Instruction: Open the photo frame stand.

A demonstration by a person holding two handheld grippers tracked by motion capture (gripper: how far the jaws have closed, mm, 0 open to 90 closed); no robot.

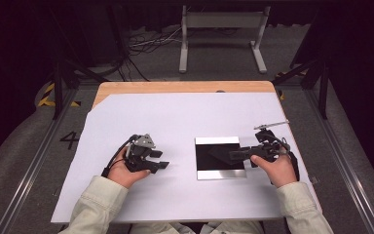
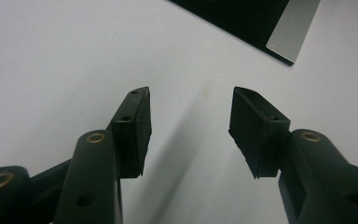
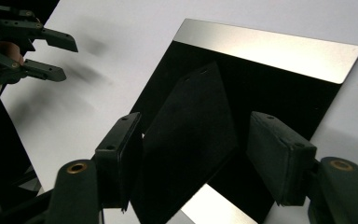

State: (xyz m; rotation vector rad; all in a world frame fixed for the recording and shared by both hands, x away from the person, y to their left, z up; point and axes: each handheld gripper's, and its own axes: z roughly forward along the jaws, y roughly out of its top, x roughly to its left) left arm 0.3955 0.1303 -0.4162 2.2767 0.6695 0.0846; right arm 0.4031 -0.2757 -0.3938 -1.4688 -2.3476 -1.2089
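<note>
A square, mirror-like plate (image 1: pixel 220 173) (image 3: pixel 270 51) (image 2: pixel 251 18), black with silver bands at its far and near edges, lies flat on the white sheet right of centre. My right gripper (image 1: pixel 231 154) (image 3: pixel 196 126) reaches over it from the right with its jaws wide apart. A dark flat piece (image 3: pixel 191 140) (image 1: pixel 218 155) lies between them, its left edge against the left jaw. Whether it is a cloth or a pad is unclear. My left gripper (image 1: pixel 164 160) (image 2: pixel 190 93) (image 3: pixel 70 60) stands open on the bare sheet left of the plate, with nothing between its jaws.
The white sheet (image 1: pixel 175 117) covers most of a wooden table (image 1: pixel 175 87), which shows along the far edge. Beyond the table, a grey metal stand (image 1: pixel 222 29) and cables (image 1: pixel 146 41) sit on the floor. Both of the person's forearms come in from the bottom.
</note>
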